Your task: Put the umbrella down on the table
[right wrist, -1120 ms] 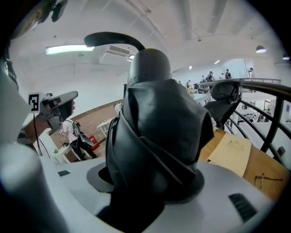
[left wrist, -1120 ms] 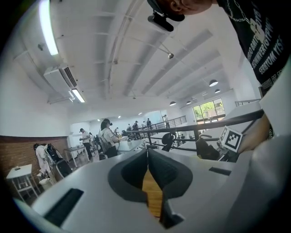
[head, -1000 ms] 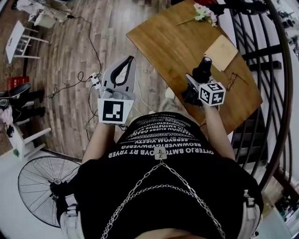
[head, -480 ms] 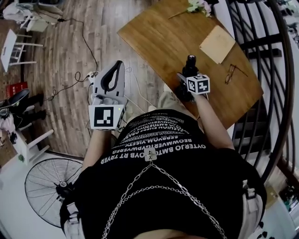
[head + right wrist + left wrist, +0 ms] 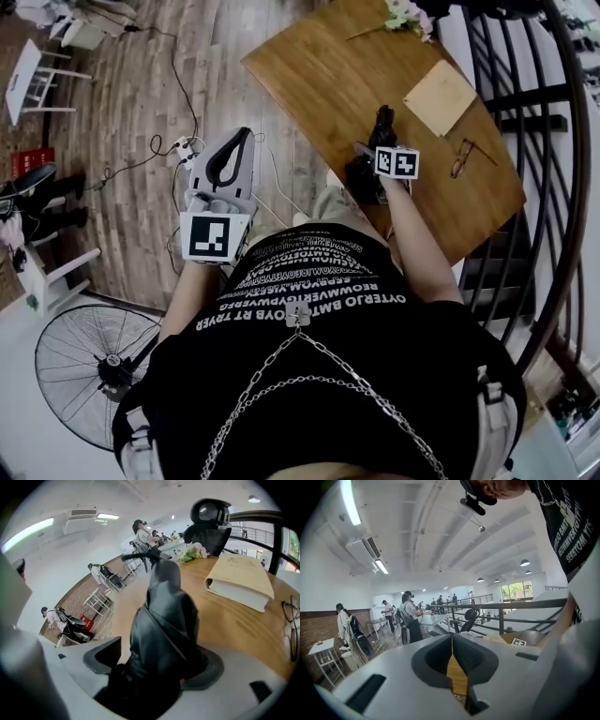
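Now the folded black fabric umbrella (image 5: 161, 606) extends forward between the right gripper's (image 5: 157, 660) just-opened jaws; left gripper (image 5: 244, 136) closed, farther off.

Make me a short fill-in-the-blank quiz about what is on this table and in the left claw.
1. The folded umbrella is ___ in colour.
2. The tan book lies flat on a table made of ___.
3. The left claw is shut and holds ___.
Missing words: black; wood; nothing.
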The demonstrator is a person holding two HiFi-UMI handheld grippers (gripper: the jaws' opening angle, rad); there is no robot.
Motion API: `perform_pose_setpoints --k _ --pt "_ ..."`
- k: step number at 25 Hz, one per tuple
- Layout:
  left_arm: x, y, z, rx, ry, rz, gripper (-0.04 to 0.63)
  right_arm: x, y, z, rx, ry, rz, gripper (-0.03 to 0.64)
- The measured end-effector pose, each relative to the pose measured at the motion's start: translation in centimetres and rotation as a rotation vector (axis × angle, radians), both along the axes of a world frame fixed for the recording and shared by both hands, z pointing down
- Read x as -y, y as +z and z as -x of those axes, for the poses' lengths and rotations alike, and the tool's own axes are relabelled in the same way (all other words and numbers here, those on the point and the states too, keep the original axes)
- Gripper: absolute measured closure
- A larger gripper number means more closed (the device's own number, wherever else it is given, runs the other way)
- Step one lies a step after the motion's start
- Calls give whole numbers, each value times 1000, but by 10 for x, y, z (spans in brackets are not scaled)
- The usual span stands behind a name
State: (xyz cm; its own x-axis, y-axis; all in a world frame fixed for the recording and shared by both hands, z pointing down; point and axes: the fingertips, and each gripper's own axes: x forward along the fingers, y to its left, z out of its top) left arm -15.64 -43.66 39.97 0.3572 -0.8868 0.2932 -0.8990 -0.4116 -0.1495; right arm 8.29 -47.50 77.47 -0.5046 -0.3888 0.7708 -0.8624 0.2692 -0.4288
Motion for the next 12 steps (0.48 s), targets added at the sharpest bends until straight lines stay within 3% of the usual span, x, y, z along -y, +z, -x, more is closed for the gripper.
perform_pose_setpoints --k 4,10,11,12 --pt "-9 -5 4 12 -17 1 565 -8 -4 -13 -5 25 4 235" --pt "-25 -13 9 -22 -5 -50 565 -8 -54 -26 -27 41 -136 242" --pt "-27 -15 9 -27 0 -56 565 -8 -66 -26 -35 35 -173 316" --pt "-30 -16 10 -31 5 -58 565 -9 -78 -24 -37 30 -212 484"
